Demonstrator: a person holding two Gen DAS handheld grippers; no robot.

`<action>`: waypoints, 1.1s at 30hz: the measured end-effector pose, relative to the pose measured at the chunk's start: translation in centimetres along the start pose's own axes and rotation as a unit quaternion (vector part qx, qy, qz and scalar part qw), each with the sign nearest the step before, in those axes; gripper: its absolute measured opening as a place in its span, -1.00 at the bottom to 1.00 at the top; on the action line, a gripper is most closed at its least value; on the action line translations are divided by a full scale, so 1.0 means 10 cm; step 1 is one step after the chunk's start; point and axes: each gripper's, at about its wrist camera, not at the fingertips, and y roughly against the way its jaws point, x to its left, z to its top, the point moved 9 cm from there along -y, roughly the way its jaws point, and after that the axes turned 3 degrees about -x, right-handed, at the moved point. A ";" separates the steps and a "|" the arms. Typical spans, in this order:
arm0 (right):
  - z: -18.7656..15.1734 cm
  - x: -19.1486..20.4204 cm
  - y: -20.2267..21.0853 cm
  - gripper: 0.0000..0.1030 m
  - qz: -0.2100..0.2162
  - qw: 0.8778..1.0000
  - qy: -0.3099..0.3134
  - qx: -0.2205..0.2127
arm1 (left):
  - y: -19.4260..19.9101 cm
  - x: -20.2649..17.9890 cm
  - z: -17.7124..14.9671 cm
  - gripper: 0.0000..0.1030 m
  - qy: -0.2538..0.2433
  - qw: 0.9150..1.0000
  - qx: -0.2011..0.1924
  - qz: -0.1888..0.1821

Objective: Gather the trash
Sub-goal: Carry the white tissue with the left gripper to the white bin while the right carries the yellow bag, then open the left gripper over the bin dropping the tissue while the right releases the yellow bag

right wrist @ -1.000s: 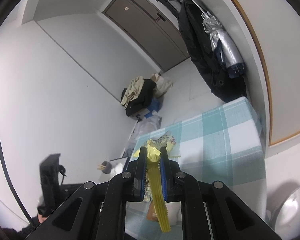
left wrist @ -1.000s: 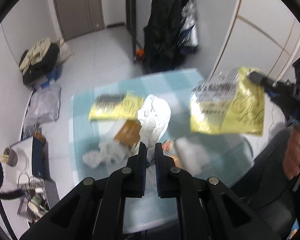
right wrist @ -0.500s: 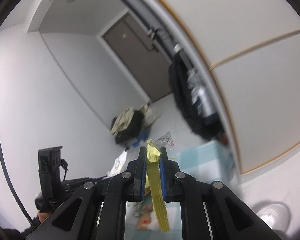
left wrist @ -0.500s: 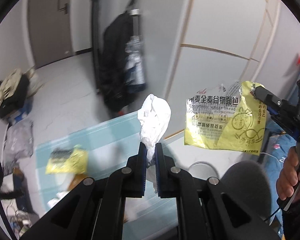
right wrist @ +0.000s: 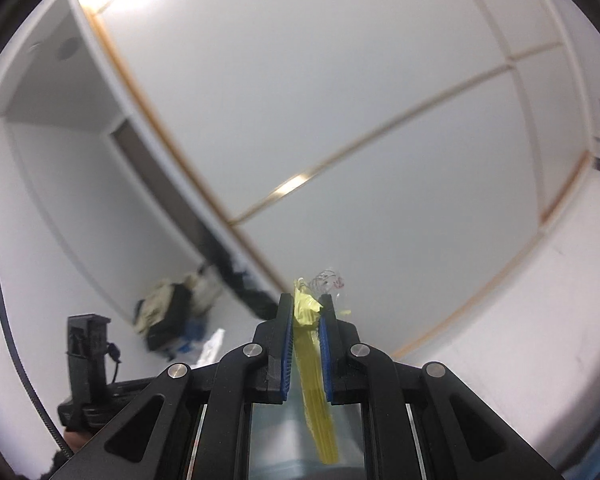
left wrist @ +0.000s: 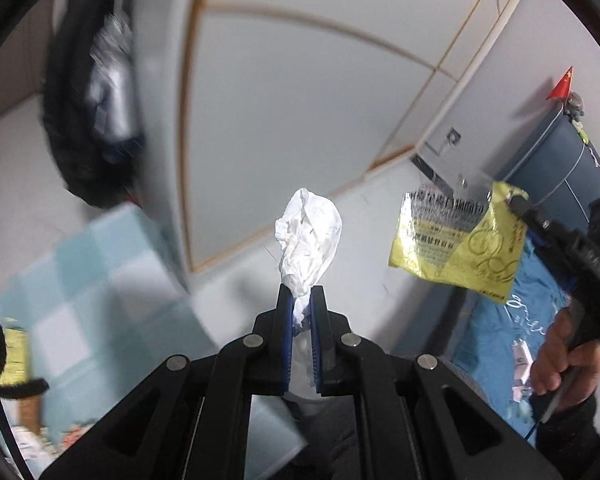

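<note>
Crumpled white tissue (left wrist: 308,236) clamped in left claw (left wrist: 300,300); yellow wrapper (right wrist: 308,344) clamped in right claw (right wrist: 306,308).

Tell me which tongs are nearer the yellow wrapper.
Right. The right tongs are clamped on the yellow wrapper, holding it in the air. The left tongs are apart from it, off to its left, gripping a white tissue.

The crinkled yellow and clear plastic snack wrapper (left wrist: 458,246), at the right of the left wrist view, carries rows of dark printed characters on its clear upper part and yellow face, all too blurred to read. Nothing else bears legible text.
</note>
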 end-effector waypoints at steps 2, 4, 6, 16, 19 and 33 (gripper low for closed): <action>-0.13 -0.39 -0.08 -0.78 -0.032 0.999 -0.023 0.017 | -0.30 0.00 -0.07 -0.92 0.008 0.999 0.033 -0.014; -0.31 -0.71 -0.18 -0.78 -0.052 0.997 -0.047 0.036 | -0.51 -0.01 -0.15 -0.92 0.008 0.998 0.059 -0.020; -0.53 -1.01 -0.32 -0.78 -0.074 0.993 -0.069 0.063 | -0.74 0.00 -0.26 -0.92 0.015 0.995 0.091 -0.034; -1.58 -1.92 -0.96 -0.78 -0.104 0.965 -0.156 0.186 | -1.45 -0.04 -0.64 -0.92 0.009 0.978 0.202 -0.044; -1.83 -1.94 -1.14 -0.74 -0.095 0.957 -0.167 0.219 | -1.60 -0.04 -0.73 -0.92 0.001 0.972 0.232 -0.043; -2.59 -1.99 -1.40 -0.28 -0.100 0.932 -0.175 0.302 | -1.92 -0.13 -0.98 -0.92 -0.016 0.946 0.320 -0.043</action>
